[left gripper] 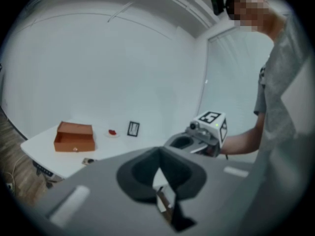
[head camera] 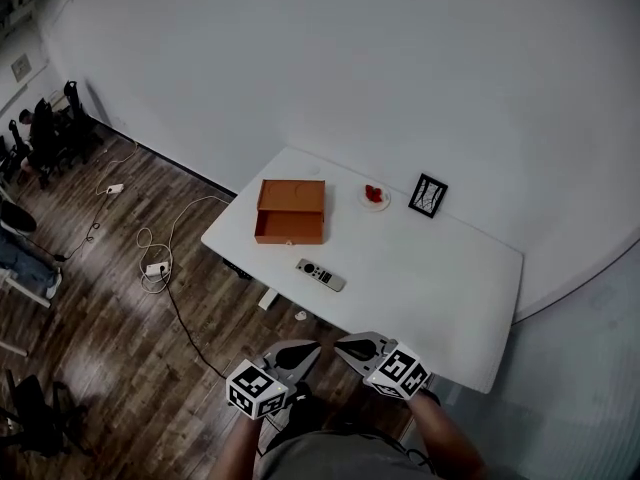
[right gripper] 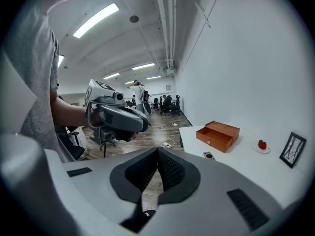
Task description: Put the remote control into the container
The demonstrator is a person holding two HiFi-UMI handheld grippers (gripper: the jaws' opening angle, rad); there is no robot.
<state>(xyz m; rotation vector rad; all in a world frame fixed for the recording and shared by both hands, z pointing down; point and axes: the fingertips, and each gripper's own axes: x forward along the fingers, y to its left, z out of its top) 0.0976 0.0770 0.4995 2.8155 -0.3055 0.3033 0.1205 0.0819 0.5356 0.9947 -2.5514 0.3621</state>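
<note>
Remote control (head camera: 321,275): lies flat on the white table (head camera: 440,288) near its front edge; nothing touches it and it is not in the container.
Container (head camera: 291,211): orange box, standing open, nothing seen inside; just behind the remote, apart from it.
Other things: small plate with something red (head camera: 375,196) and a black picture frame (head camera: 428,195), farther back.
Left gripper (head camera: 297,354): jaws together, holding nothing, well apart from the remote.
Right gripper (head camera: 358,347): jaws closed, empty, beside the left one.
Progress: apparently nothing done yet; reaching, grasping, carrying and releasing all remain.
</note>
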